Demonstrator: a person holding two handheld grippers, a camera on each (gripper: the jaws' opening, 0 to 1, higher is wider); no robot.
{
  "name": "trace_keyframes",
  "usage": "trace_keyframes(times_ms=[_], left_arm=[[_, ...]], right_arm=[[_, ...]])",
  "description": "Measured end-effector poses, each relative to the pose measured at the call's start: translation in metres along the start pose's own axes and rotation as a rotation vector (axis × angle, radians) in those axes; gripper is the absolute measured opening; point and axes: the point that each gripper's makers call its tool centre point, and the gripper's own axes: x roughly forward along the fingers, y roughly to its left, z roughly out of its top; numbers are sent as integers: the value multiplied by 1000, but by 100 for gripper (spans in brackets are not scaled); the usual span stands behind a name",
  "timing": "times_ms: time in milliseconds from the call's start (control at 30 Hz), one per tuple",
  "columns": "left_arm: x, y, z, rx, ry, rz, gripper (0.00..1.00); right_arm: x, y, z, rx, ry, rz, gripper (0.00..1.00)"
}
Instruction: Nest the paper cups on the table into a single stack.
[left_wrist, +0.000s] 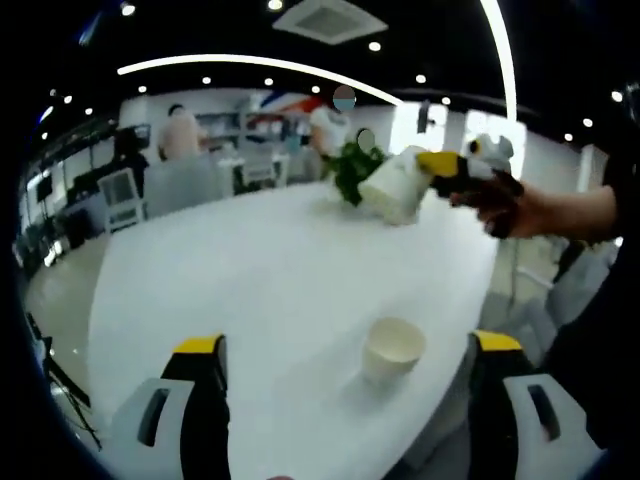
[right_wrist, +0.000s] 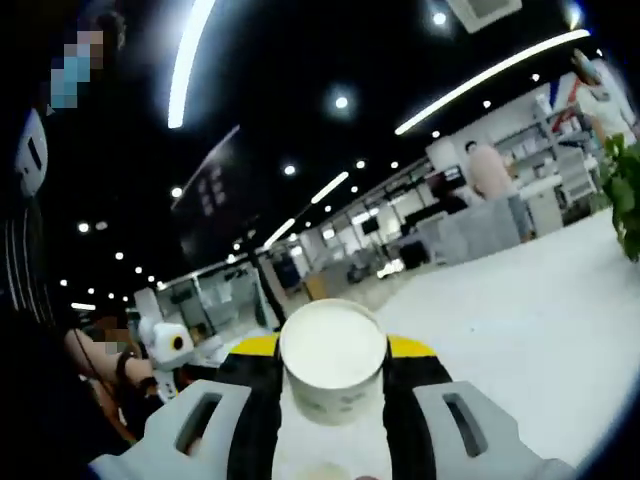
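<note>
Nothing nested yet — your right gripper (right_wrist: 335, 400) pinches one paper cup (right_wrist: 333, 360), lower centre of its view. Your left gripper (left_wrist: 345, 375), jaws spread, frames the table cup (left_wrist: 392, 350) at lower centre.

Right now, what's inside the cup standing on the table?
The cup on the white table stands upright with its mouth open; what shows of its inside looks empty. Its bottom is hidden by the near wall.

Both paper cups look matt and smooth: the standing cup (left_wrist: 392, 348) and the held cup (right_wrist: 333, 362). The white bench (left_wrist: 260, 270) shows a smooth, faintly glossy finish.
</note>
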Motion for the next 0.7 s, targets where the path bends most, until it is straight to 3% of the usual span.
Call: trace_keyframes(times_ms=[367,567,700], left_arm=[[0,-22,8,-72,-62,-54,97],[1,-41,23,-105,-113,-99,92],[6,-51,23,-97,-102,-133,87]], right_arm=[[3,16,-18,45,-5,21,35],[5,28,-26,70,0,42,35],[8,38,-32,97,6,77,35]])
